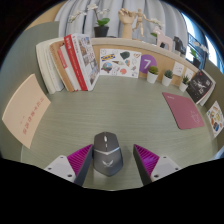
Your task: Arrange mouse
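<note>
The rear of the mouse (pixel 105 160) is cut off between the fingers of the gripper (pixel 106 162), with gaps seen beside it. Print on the leaning books (pixel 75 60) cannot be read.

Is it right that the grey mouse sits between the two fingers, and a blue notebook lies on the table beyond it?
Not quite. The gripper view shows the notebook is dark red, not blue. The rest holds: the grey mouse sits between the two fingers, and the notebook lies on the table beyond it.
</note>
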Demonstrator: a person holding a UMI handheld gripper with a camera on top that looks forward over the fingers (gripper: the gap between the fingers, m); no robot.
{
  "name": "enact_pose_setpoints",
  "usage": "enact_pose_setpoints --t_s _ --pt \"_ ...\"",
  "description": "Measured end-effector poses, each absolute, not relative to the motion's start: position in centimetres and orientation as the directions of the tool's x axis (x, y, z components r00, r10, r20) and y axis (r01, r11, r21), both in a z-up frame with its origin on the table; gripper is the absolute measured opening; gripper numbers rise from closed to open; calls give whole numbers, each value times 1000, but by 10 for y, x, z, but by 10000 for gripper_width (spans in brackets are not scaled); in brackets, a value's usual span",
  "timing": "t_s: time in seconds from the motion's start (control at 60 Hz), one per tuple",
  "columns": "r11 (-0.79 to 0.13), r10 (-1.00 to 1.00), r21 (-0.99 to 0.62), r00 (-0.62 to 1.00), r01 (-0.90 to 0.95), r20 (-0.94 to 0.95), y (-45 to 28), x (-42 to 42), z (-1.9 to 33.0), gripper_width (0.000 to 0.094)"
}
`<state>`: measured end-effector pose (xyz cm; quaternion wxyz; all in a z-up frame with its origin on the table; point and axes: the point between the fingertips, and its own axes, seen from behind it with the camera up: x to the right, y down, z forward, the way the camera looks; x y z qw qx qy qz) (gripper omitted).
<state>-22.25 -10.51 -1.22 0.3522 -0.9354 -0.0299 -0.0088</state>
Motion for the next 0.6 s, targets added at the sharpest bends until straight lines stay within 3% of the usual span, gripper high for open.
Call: enact_pose_setpoints --t_s 0.267,0.6 --pt "-768 8 -641 1000 3 -5 -84 -213 -14 743" --pt "-778 -63 -623 997 -76 -43 -85 -210 -16 404"
